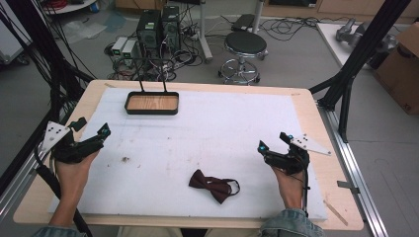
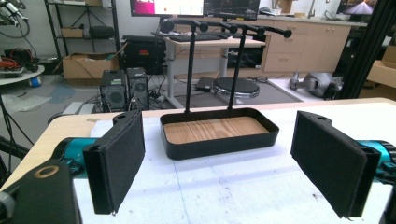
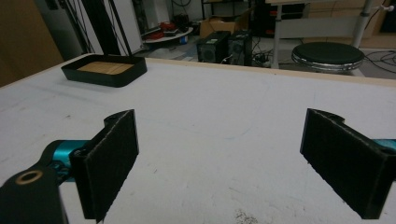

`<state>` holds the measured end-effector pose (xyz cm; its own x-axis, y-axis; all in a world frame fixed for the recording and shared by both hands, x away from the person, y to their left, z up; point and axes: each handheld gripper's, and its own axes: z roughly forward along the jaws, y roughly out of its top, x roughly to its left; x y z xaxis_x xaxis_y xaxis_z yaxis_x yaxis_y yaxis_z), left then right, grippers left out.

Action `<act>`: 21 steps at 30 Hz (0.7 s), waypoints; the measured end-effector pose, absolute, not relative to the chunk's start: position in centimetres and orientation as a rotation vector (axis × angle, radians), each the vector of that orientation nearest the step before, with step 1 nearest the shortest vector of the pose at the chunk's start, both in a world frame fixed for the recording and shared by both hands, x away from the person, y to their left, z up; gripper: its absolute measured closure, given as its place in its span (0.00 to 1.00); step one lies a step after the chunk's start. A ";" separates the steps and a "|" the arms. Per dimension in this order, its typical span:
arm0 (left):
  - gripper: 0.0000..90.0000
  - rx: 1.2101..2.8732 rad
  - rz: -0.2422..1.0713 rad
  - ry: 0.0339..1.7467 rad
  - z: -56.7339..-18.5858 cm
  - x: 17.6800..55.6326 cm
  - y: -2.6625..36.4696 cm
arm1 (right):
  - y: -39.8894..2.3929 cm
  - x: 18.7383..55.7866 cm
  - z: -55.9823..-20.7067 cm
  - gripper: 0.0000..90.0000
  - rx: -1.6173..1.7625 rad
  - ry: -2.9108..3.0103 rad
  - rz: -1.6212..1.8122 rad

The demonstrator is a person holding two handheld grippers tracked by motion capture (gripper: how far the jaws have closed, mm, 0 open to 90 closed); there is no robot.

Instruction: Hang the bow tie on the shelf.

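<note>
Grippers are held low at the counter's two sides, each with jaws spread wide and nothing between them: the left gripper (image 1: pixel 94 134) near the left edge, the right gripper (image 1: pixel 274 143) toward the right. A dark red bow tie (image 1: pixel 213 185) lies flat near the front edge, between the hands and nearer the right one. A black tray (image 1: pixel 151 111) with a wooden floor and a stand is set at the far side, probably as the tie's destination.
</note>
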<state>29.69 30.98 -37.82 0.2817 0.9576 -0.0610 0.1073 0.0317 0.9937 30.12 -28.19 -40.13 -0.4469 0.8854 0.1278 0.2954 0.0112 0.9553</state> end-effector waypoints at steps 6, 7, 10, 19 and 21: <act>0.20 1.396 0.917 1.081 -38.2 29.7 30.6 | -27.9 30.0 -40.0 0.13 1.195 1.774 1.448; 0.20 1.399 0.918 1.079 -38.2 29.7 30.6 | -27.9 30.0 -39.9 0.15 1.183 1.778 1.449; 0.20 1.404 0.914 1.070 -38.2 29.6 30.4 | -27.8 29.8 -39.8 0.15 1.160 1.777 1.445; 0.20 1.407 0.921 1.062 -38.0 29.4 30.5 | -27.1 29.7 -39.5 0.16 1.138 1.805 1.455; 0.20 1.408 0.922 1.062 -38.0 29.3 30.5 | -26.8 29.6 -39.4 0.16 1.132 1.823 1.470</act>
